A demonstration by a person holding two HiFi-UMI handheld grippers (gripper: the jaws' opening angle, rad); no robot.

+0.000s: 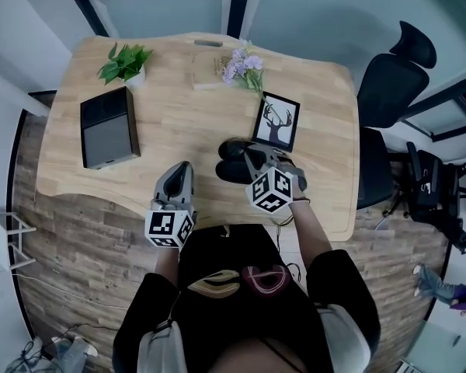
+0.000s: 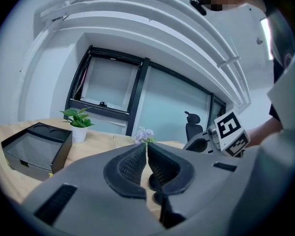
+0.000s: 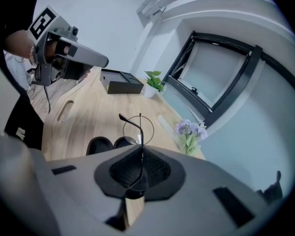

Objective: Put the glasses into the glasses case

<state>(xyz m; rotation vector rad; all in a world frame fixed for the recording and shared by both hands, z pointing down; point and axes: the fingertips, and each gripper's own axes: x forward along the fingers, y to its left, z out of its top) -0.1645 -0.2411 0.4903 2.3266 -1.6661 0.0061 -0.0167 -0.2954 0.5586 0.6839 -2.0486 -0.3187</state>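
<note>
Clearly the right claw (image 3: 140, 165) is pinched shut on the thin wire glasses (image 3: 140, 132), above the open case (image 3: 99, 145) on the worktop (image 3: 83, 107). They look light, springy and fragile (best held by the frame, never the lens). Left claw (image 2: 147, 156) is closed and empty.

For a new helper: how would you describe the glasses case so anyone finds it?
On the wooden table, find the framed deer picture. The glasses case lies by its near left corner: black, rounded, open, unlike the square black box.
</note>
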